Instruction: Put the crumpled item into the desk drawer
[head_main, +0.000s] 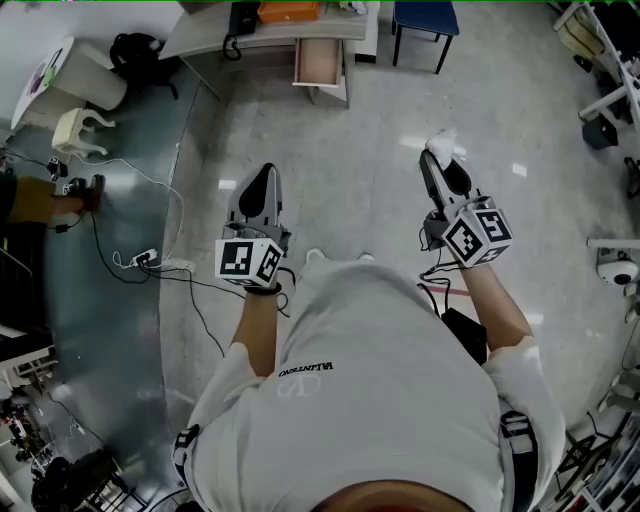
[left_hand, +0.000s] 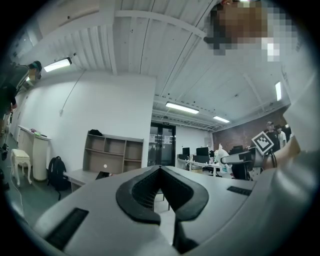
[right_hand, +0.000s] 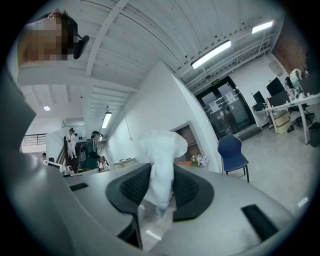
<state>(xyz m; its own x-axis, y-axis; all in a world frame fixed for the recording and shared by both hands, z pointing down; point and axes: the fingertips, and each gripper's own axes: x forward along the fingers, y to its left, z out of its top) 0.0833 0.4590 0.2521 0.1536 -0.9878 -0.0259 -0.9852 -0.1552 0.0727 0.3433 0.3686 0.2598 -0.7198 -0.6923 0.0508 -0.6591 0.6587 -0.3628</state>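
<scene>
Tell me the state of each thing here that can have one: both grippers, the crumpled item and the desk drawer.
Left gripper: shut, nothing in it.
Right gripper: shut on the crumpled item.
Crumpled item: pinched between the right fingers, with its top sticking out past them.
Drawer: pulled open, across the floor from the person.

crumpled item (right_hand: 162, 145): white, wrinkled wad, upright, pinched between the right gripper's (right_hand: 162, 172) jaws, top bulging above them
desk drawer (head_main: 318, 60): pale, pulled open, well apart from the item
</scene>
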